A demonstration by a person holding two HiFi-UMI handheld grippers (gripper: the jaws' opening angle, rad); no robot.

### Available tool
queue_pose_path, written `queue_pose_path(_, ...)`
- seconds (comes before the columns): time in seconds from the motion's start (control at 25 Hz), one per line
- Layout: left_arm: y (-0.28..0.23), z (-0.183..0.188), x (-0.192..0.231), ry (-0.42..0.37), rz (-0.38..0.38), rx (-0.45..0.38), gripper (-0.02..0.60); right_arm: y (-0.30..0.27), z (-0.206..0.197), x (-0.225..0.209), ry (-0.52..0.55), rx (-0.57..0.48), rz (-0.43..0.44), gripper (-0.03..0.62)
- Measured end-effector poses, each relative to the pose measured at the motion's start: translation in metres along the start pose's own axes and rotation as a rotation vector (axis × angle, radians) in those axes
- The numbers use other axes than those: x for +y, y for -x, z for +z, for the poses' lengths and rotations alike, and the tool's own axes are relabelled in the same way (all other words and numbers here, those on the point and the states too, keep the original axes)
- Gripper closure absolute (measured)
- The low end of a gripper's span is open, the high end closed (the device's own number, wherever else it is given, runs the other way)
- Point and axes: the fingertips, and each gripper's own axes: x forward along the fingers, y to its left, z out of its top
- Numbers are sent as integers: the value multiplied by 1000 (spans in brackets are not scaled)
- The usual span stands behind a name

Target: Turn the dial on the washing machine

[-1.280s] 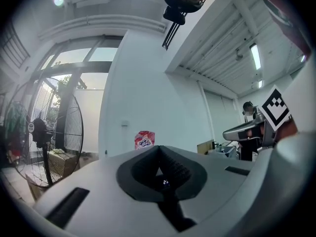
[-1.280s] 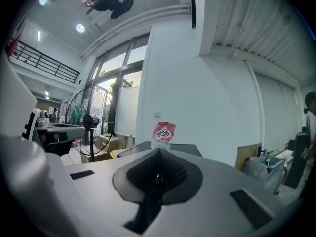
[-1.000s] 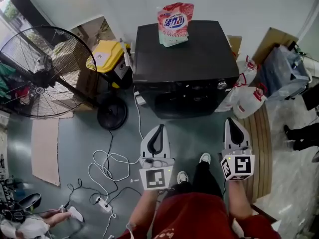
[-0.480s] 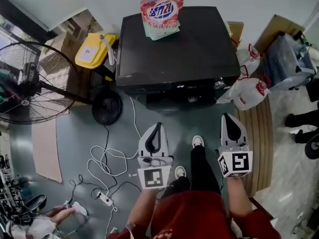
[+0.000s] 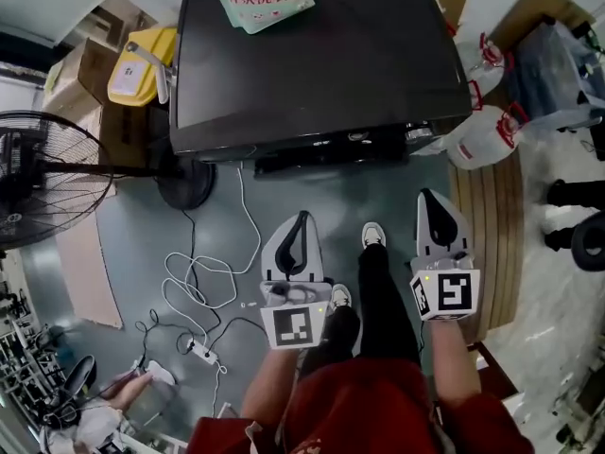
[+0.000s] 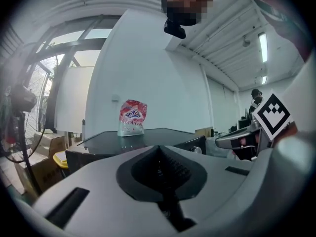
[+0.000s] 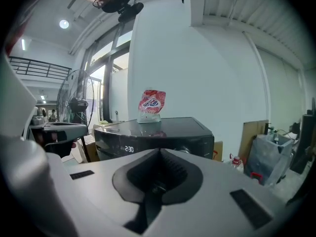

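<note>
The dial (image 5: 414, 133) sits at the right end of the front panel of the washing machine (image 5: 312, 55), facing the person, and nothing touches it, so the task looks barely begun. The left tongs (image 5: 300, 219) and the right tongs (image 5: 432, 200) are both pressed together and pinch nothing. They are held well short of the machine, with bare floor between. The whole reach, the grip and the turn appear to be left, and the right tongs line up nearest the dial. The way ahead looks open. White jugs (image 5: 484, 132) crowd the machine's right corner near the dial, a fan base (image 5: 184, 183) stands at its left, and loose cables (image 5: 194, 282) lie on the floor left of the person's feet.
</note>
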Motion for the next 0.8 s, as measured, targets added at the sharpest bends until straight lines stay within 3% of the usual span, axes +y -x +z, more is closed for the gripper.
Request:
queue_pose_path(0.44, -45, -125, -24, 37, -5, 104, 572, -41, -103, -32, -17, 33, 8, 586)
queue_pose_path(0.8, -59, -196, -27, 14, -3, 119, 572, -53, -178, -32, 9, 60, 7, 586)
